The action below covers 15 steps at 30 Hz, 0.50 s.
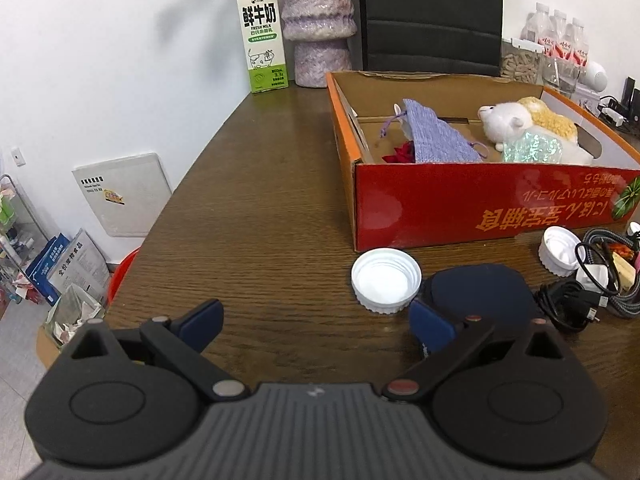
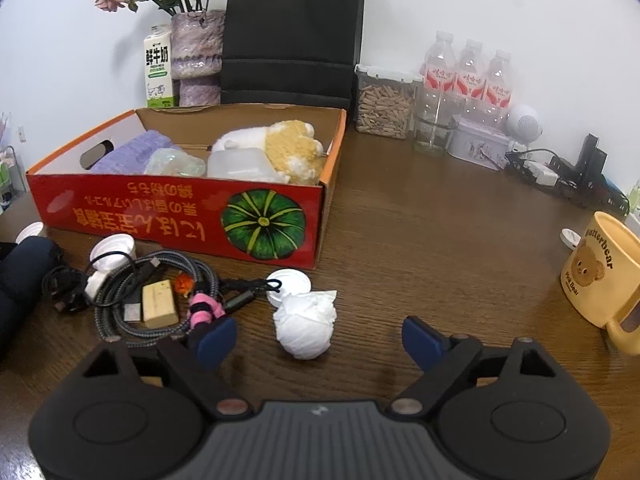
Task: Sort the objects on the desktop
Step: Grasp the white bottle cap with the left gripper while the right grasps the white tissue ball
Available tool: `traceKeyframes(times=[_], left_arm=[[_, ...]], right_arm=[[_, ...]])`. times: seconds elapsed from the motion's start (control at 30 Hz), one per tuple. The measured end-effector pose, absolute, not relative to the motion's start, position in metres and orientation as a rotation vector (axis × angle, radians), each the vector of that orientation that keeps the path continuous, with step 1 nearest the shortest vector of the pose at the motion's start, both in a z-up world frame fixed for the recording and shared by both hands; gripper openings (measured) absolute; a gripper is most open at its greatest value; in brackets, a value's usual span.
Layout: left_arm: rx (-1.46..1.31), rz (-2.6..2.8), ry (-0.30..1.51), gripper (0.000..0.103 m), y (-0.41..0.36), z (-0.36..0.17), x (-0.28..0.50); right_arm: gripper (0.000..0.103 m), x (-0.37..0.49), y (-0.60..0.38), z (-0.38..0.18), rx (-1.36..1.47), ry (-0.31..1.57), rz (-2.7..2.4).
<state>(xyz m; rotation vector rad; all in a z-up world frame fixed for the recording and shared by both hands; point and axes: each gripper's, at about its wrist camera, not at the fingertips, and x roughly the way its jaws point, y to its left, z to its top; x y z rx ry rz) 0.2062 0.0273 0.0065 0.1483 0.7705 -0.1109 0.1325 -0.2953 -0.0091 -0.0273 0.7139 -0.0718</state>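
A red cardboard box [image 1: 480,208] [image 2: 132,216] sits on the brown table and holds a plush sheep [image 1: 516,120] [image 2: 288,148], a purple knitted pouch [image 1: 436,136] and a shiny wrapped item [image 1: 532,146]. In front of it lie a white lid [image 1: 386,280], a dark blue pouch [image 1: 476,292], tangled cables [image 2: 160,280], a wooden block [image 2: 159,304], a flat white cap [image 2: 289,282] and a crumpled white tissue [image 2: 306,326]. My left gripper [image 1: 316,326] is open and empty above the table beside the lid. My right gripper [image 2: 318,340] is open, with the tissue between its fingers.
A milk carton [image 1: 262,36], a purple vase [image 1: 318,24] and a black bag [image 2: 292,36] stand at the back. Water bottles [image 2: 468,76], a seed jar [image 2: 382,106] and a tin [image 2: 478,142] stand back right. A yellow mug [image 2: 604,272] is at the right.
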Motion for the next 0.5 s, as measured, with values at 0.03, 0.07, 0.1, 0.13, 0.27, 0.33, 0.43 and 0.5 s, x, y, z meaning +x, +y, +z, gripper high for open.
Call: traceKeyframes(times=[0.03,0.07,0.1,0.13,0.27,0.33,0.43,0.5], left_arm=[[0.147,-0.112,0.772,0.101,0.027,0.006,0.208],[0.148,-0.111,0.772,0.101,0.026,0.005,0.209],[0.149,-0.111,0.773,0.101,0.026,0.005,0.211],[0.148,-0.110,0.774,0.101,0.025,0.005,0.212],[0.139,-0.110,0.777,0.101,0.026,0.003,0.218],[0.133,-0.113,0.776,0.100,0.026,0.003,0.220],[0.127,-0.121,0.769,0.096,0.026,0.003,0.224],[0.123,-0.131,0.763,0.093,0.026,0.002,0.225]], right_arm=[[0.087,0.134,-0.296,-0.010,-0.023,0.715,-0.071],[0.086,0.135,-0.297,-0.011,-0.018,0.717,-0.069],[0.086,0.136,-0.297,-0.011,-0.015,0.718,-0.067],[0.086,0.137,-0.297,-0.012,-0.013,0.719,-0.066],[0.080,0.141,-0.297,-0.014,-0.007,0.723,-0.053],[0.079,0.143,-0.297,-0.015,-0.005,0.725,-0.045],[0.071,0.143,-0.297,-0.015,0.002,0.728,-0.034],[0.061,0.144,-0.297,-0.016,0.008,0.729,-0.024]])
